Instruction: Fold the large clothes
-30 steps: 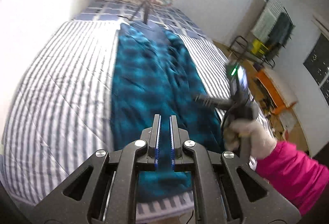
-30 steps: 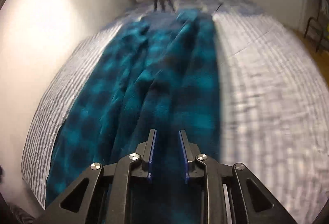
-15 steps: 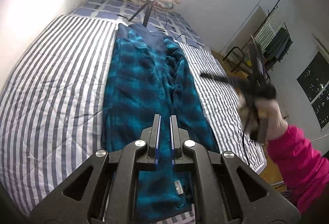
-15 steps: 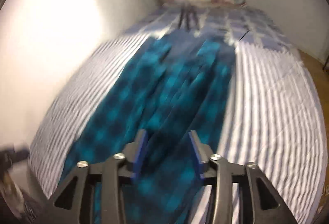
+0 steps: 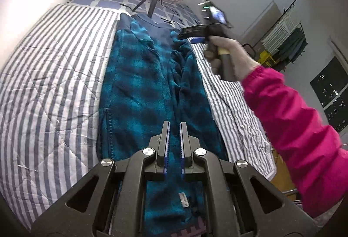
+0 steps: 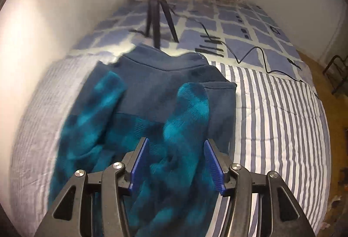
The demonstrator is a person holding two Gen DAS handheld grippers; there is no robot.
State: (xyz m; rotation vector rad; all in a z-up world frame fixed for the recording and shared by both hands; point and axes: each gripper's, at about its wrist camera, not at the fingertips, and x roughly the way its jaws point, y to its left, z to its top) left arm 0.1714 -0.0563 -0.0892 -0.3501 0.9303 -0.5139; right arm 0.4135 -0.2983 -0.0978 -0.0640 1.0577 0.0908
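Reaching for the far end of the teal fleece robe (image 5: 141, 93)

Laid lengthwise up the middle of the striped bed (image 5: 50, 84), long axis running from lower centre to its navy collar (image 6: 165, 63) at upper centre. Right gripper (image 6: 177, 163) nearer that collar, spread wide and empty just above the fleece. Left gripper (image 5: 174, 145) nearly together, gripping nothing, over the near hem at lower centre.

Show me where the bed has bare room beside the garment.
Bare striped quilt lies between the teal fleece garment and the wall, plus a narrower strip toward the bed's right edge. The head end is crowded: ring-light tripod, black cable.
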